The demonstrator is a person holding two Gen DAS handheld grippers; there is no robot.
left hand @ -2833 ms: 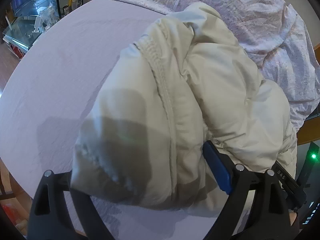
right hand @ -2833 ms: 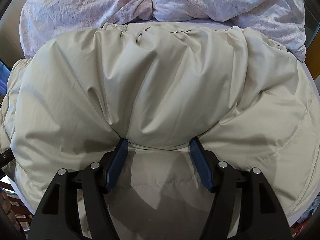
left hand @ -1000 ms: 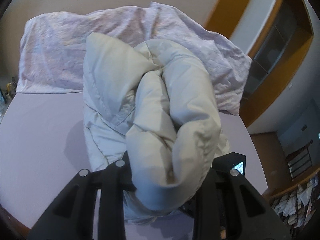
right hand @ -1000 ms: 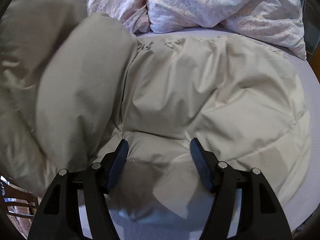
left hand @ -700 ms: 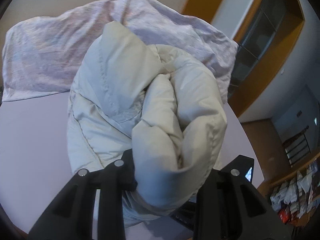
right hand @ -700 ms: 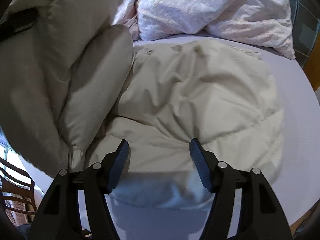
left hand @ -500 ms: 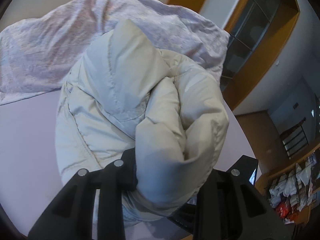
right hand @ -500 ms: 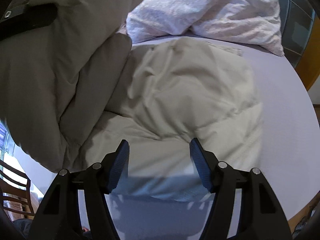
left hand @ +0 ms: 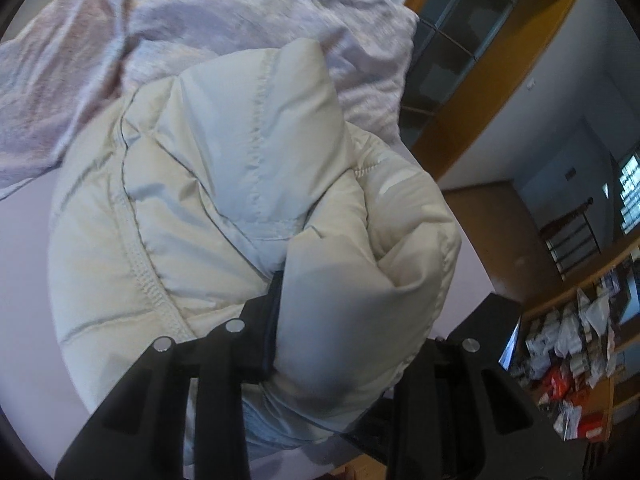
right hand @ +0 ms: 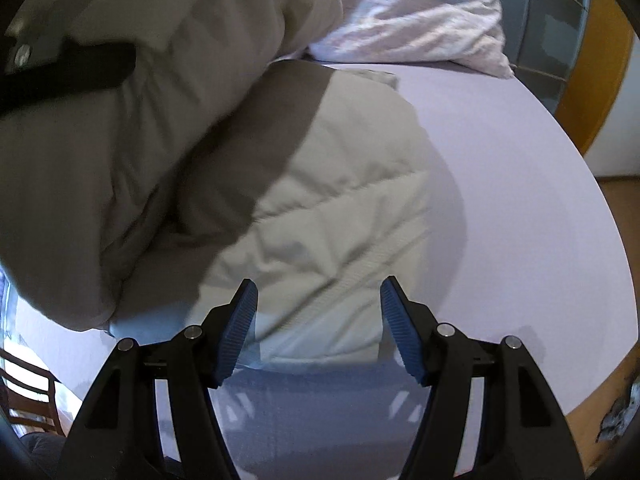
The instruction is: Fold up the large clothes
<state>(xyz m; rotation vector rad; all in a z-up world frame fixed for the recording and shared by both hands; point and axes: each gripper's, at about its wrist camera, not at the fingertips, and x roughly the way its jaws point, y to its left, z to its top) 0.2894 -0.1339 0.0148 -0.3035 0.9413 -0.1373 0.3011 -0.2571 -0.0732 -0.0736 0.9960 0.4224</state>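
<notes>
Mid-fold here: the left gripper [left hand: 344, 320] is clamped on a thick bunch of the cream puffer jacket [left hand: 192, 208], w/ padding bulging out btwn its jaws and hiding the far one. That lifted side shows in the right wrist view as a big shaded mass top-left, hanging over the part of the jacket that lies flat on the lilac bed sheet [right hand: 520, 184]. The right gripper [right hand: 318, 320] is open wide, holding nothing, pads hovering either side of the near hem; contact w/ the fabric can't be told. Crumpled floral bedding [left hand: 168, 40] sits at the head of the bed, just beyond the jacket. Progress, as a judgement: one side is raised for folding over but not laid down, so this fold is unfinished; flattening and probably further folds remain, approx. half the job or more.
</notes>
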